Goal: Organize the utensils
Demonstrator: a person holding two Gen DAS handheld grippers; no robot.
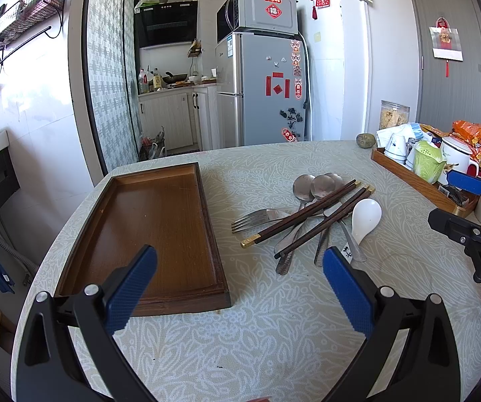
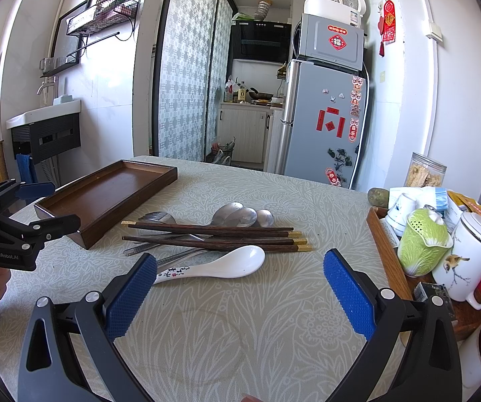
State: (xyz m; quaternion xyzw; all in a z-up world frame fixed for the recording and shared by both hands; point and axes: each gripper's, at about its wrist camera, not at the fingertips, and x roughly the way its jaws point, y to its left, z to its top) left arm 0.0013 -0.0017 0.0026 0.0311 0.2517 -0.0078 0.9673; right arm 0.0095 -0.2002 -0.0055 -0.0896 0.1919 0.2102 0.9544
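1. Wooden tray (image 1: 153,221): empty, on the table (image 1: 240,335), just left of the utensil pile; rigid, likely the destination
2. Chopsticks (image 2: 213,234): dark, gold-tipped, crossed atop the pile; light, thin, prone to roll; pinch mid-shaft
3. Ceramic spoon (image 2: 220,264): white, nearest edge of the pile; glazed, slippery, breakable; take by the handle
4. Metal spoons (image 1: 314,186), fork (image 1: 257,219): stiff, flat, partly pinned under chopsticks
5. Left gripper (image 1: 240,288), right gripper (image 2: 240,288): both spread wide, holding nothing

Bright daylight from left, glare on wall; sharp focus, fisheye-bent edges, dark corners
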